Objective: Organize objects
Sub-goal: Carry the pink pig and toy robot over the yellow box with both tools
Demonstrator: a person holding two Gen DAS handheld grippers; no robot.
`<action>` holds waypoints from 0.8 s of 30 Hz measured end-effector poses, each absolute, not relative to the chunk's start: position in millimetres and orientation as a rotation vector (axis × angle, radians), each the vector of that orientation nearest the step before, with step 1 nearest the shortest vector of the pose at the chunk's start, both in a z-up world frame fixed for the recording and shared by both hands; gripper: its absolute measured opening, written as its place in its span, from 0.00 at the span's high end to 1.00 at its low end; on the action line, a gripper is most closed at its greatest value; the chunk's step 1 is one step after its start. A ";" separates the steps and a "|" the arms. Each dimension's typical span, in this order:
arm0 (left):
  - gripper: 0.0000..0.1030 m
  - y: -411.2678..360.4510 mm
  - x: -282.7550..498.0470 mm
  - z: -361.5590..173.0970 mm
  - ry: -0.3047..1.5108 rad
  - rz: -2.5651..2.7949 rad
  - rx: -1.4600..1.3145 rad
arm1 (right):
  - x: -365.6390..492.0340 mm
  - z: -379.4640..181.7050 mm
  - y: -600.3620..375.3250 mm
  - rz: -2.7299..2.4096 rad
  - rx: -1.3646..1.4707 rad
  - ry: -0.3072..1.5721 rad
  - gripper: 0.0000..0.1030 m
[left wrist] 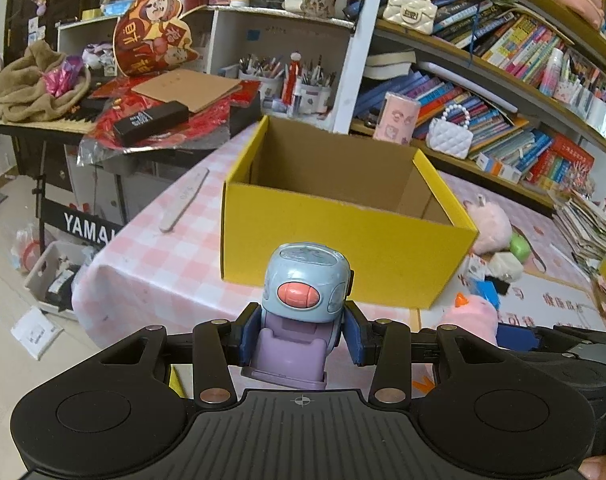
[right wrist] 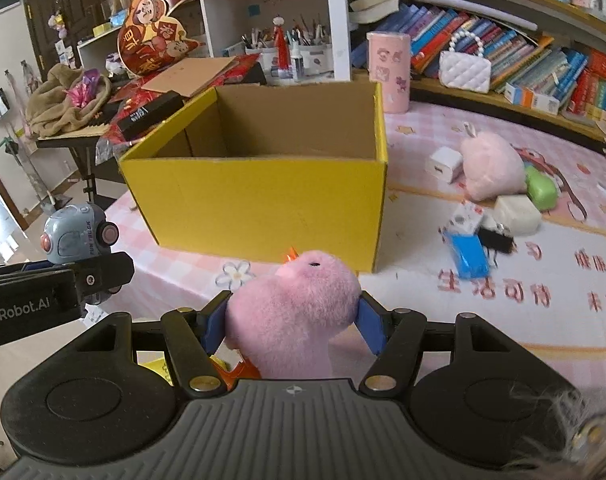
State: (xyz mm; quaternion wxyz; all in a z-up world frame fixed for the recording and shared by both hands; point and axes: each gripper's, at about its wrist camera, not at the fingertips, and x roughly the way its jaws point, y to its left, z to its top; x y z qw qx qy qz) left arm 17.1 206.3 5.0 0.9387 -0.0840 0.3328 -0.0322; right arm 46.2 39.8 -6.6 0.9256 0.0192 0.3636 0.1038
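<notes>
Nearest me, my left claw (left wrist: 301, 330) was clenched on a blue-and-purple toy truck (left wrist: 303, 292), held above the pink checked tabletop (left wrist: 151, 264) just short of the yellow box (left wrist: 343, 240). To its right, my right claw (right wrist: 291, 320) gripped a pink plush chick (right wrist: 295, 304), also just before the box. Both toys looked to be headed inside, and the near wall stood between them and the opening; carried too low, either could have clipped the rim or pushed the box along. Its visible inside showed only bare cardboard. Further right lay a pink plush (right wrist: 491, 168), a white charger (right wrist: 443, 164) and a blue packet (right wrist: 469, 256), loose on the cloth.
</notes>
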 end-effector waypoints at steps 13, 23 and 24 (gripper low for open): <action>0.60 209.5 88.8 53.6 0.499 -0.074 -0.215 | 125.3 44.8 41.5 0.220 -0.022 0.505 0.39; 0.60 192.2 148.9 25.5 0.583 -0.044 -0.190 | 196.0 14.4 59.2 0.347 -0.098 0.589 0.43; 0.60 190.3 153.0 21.7 0.596 -0.040 -0.186 | 200.8 10.4 61.7 0.357 -0.117 0.602 0.44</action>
